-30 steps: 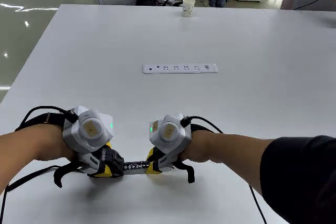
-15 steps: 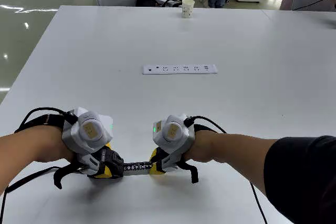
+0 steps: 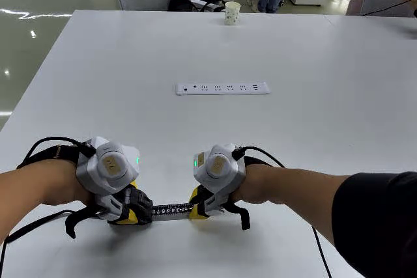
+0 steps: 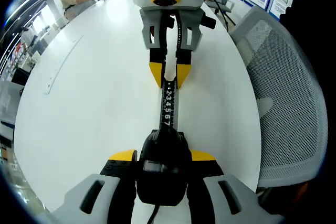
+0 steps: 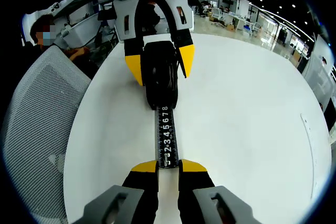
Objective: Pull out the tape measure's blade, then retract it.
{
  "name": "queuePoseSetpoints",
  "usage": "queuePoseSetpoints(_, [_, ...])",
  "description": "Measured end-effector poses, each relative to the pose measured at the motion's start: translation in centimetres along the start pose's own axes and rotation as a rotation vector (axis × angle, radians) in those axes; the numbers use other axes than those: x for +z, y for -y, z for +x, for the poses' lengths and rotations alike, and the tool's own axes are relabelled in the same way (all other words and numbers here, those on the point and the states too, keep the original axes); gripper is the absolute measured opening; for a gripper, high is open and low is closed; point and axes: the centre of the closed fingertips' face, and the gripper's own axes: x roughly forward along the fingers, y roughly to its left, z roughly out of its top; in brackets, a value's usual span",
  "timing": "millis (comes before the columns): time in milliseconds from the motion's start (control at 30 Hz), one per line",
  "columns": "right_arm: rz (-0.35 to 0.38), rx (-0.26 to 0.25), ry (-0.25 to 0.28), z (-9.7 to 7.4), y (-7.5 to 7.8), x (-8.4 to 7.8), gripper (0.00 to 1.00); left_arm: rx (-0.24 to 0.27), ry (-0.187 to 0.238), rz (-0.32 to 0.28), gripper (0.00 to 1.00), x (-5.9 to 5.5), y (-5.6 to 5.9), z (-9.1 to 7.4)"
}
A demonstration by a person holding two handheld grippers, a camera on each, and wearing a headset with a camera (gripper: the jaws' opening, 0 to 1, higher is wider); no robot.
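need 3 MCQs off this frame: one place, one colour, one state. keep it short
1. Where on the table does the paper cup stand?
A. near edge, between the grippers
B. far edge
C. right edge

2. What colour is the blade?
A. yellow, black numerals
B. white, red numerals
C. black, white numerals

3. What state is the blade in?
A. partly out, tip pinched by the right gripper, case held in the left gripper
B. fully retracted
C. out and lying free on the table

Answers:
1 B: the head view shows it at the far edge.
2 C: both gripper views show white numerals on black.
3 A: a numbered stretch spans from the case to the right gripper's shut jaws.
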Motion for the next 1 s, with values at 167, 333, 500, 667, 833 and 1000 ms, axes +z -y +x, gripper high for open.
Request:
queuePoseSetpoints(167, [0.004,-0.002,-0.002,-0.2,0.0,-0.3,0.10,0.001,-0.001,-0.001,0.31,0.0,0.0,0.0])
queuePoseSetpoints(333, [0.004,-0.001,-0.008,-0.4,0.1,-0.6,0.10,0.002,-0.001,-0.001,0.31,0.1,0.1,0.0])
queuePoseSetpoints(500, [0.007,-0.002,-0.011,-0.7,0.1,-0.9,0.10,0.003,-0.001,-0.001,0.31,0.1,0.1,0.0])
queuePoseSetpoints(667, [0.013,-0.004,-0.013,-0.9,0.1,-1.3,0.10,0.003,0.000,-0.003,0.31,0.1,0.0,0.0])
queuePoseSetpoints(833, [0.018,-0.005,-0.016,-1.1,0.2,-1.6,0.10,0.003,0.000,-0.004,0.31,0.1,0.0,0.0])
queuePoseSetpoints(1000, [0.023,-0.007,-0.016,-1.2,0.2,-1.7,0.10,0.002,0.001,-0.003,0.31,0.0,0.0,0.0])
